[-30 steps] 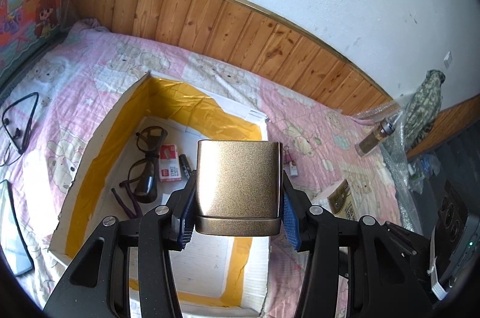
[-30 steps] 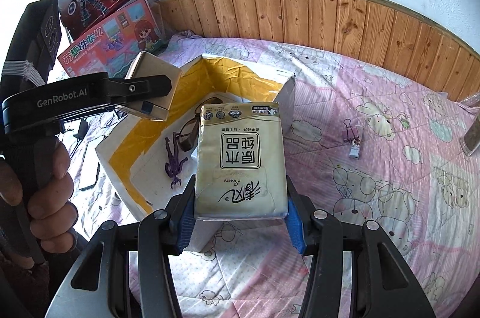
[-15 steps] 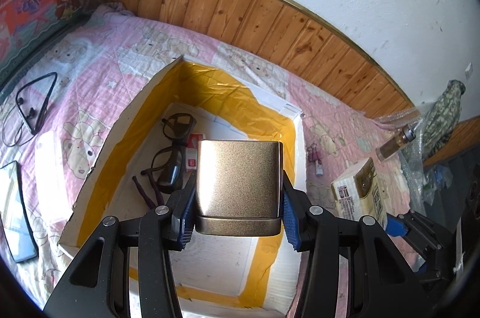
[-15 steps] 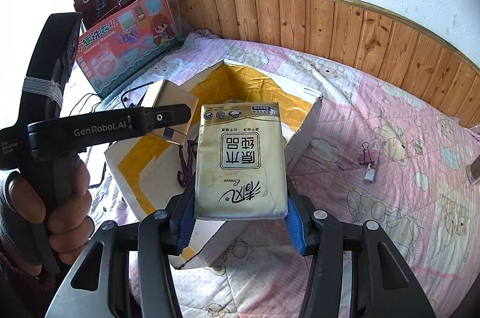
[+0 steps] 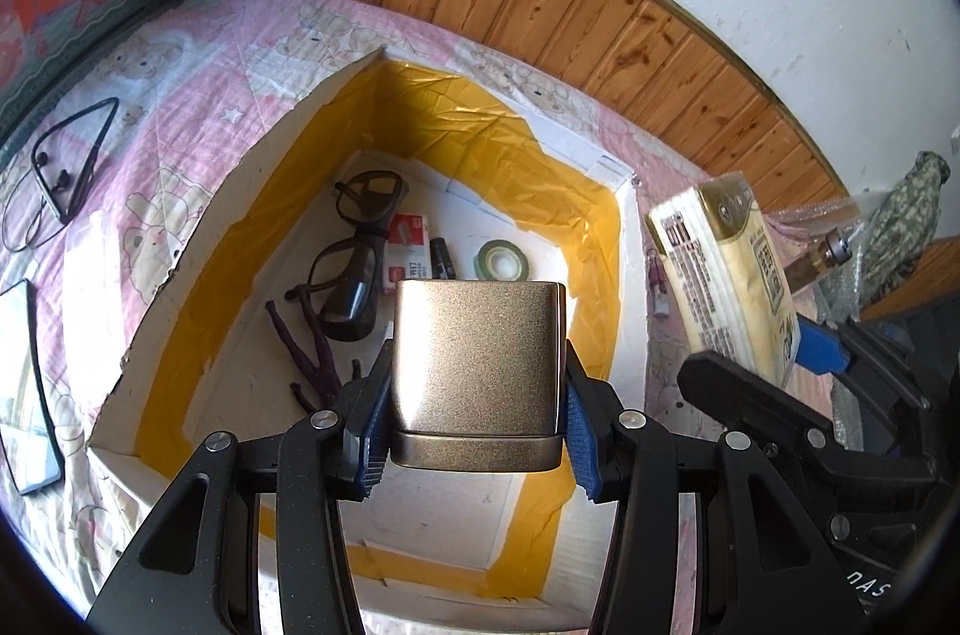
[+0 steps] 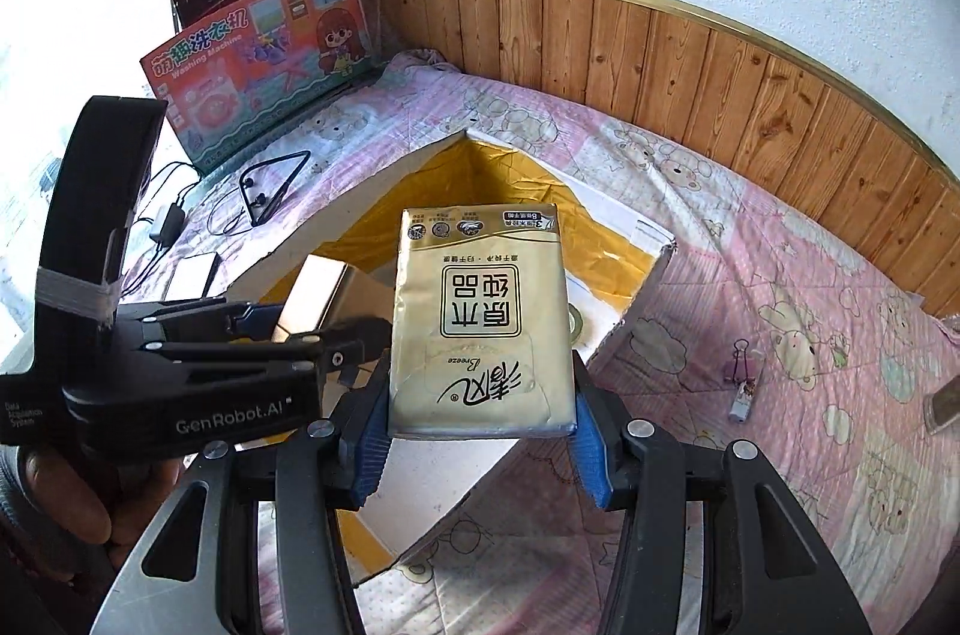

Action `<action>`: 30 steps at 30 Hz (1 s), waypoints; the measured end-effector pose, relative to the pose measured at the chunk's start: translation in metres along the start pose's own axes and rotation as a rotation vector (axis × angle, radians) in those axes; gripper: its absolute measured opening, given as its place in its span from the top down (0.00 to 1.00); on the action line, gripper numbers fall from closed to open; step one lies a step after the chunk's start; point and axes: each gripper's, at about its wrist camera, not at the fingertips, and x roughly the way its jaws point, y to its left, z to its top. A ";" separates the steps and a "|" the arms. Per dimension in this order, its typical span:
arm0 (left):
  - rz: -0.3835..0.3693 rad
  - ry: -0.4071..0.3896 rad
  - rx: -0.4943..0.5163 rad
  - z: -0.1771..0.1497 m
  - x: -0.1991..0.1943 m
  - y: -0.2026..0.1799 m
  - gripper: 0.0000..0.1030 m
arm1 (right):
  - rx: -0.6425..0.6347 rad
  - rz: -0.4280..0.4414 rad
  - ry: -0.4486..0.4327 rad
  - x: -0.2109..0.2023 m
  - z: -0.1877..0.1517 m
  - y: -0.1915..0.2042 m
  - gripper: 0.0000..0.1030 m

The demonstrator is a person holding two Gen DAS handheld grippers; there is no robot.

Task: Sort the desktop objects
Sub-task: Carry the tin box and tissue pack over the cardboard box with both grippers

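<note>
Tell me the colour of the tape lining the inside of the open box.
Yellow tape, lining the white box; clearest in the left wrist view.

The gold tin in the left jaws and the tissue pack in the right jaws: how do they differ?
The gold tin is a hard, plain metallic box with rounded corners; the tissue pack is a soft yellow wrapper printed with black characters. The tin hangs over the inside of the open white box; the pack hangs at that box's near rim. The tin looks squarish, the pack longer and flatter. Both are clamped between blue pads, lifted clear of the pink quilt.
</note>
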 end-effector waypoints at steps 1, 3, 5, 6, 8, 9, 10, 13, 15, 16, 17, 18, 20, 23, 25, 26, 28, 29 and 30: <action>0.000 0.006 -0.003 -0.001 0.001 0.001 0.51 | -0.007 -0.001 0.003 0.002 0.003 0.001 0.49; 0.001 0.017 -0.011 -0.003 0.004 0.001 0.51 | -0.021 -0.008 0.008 0.006 0.007 0.001 0.49; -0.001 0.032 -0.020 -0.005 0.007 0.002 0.51 | -0.031 -0.013 0.016 0.011 0.012 0.002 0.49; 0.001 0.040 -0.028 -0.006 0.009 0.003 0.51 | -0.037 -0.017 0.020 0.014 0.014 0.002 0.49; -0.004 0.057 -0.041 -0.007 0.012 0.004 0.51 | -0.045 -0.022 0.030 0.020 0.018 0.001 0.49; -0.006 0.064 -0.044 -0.008 0.013 0.004 0.51 | -0.049 -0.023 0.034 0.023 0.020 0.000 0.49; -0.005 0.068 -0.044 -0.008 0.015 0.004 0.51 | -0.053 -0.027 0.038 0.025 0.022 -0.001 0.49; -0.005 0.090 -0.055 -0.009 0.019 0.004 0.51 | -0.066 -0.029 0.049 0.033 0.028 -0.001 0.49; -0.002 0.109 -0.065 -0.010 0.024 0.006 0.51 | -0.069 -0.025 0.059 0.038 0.032 -0.002 0.49; -0.004 0.119 -0.071 -0.011 0.026 0.006 0.51 | -0.069 -0.022 0.064 0.040 0.034 -0.002 0.49; -0.004 0.127 -0.074 -0.012 0.027 0.007 0.51 | -0.067 -0.021 0.070 0.043 0.035 -0.003 0.49; -0.004 0.134 -0.074 -0.013 0.029 0.006 0.51 | -0.067 -0.018 0.076 0.046 0.037 -0.003 0.49; 0.000 0.145 -0.074 -0.014 0.032 0.006 0.51 | -0.066 -0.011 0.088 0.052 0.039 -0.004 0.49; 0.002 0.166 -0.077 -0.017 0.037 0.006 0.51 | -0.057 0.000 0.109 0.062 0.041 -0.006 0.49; 0.004 0.178 -0.077 -0.018 0.040 0.007 0.51 | -0.054 0.006 0.122 0.067 0.042 -0.007 0.49; 0.004 0.182 -0.077 -0.019 0.041 0.007 0.51 | -0.054 0.007 0.129 0.070 0.042 -0.008 0.49; 0.002 0.193 -0.082 -0.020 0.043 0.008 0.51 | -0.055 0.010 0.141 0.076 0.042 -0.008 0.49; 0.000 0.198 -0.083 -0.020 0.043 0.009 0.51 | -0.055 0.011 0.148 0.079 0.042 -0.009 0.49; 0.000 0.202 -0.083 -0.021 0.044 0.009 0.51 | -0.055 0.011 0.154 0.082 0.042 -0.009 0.49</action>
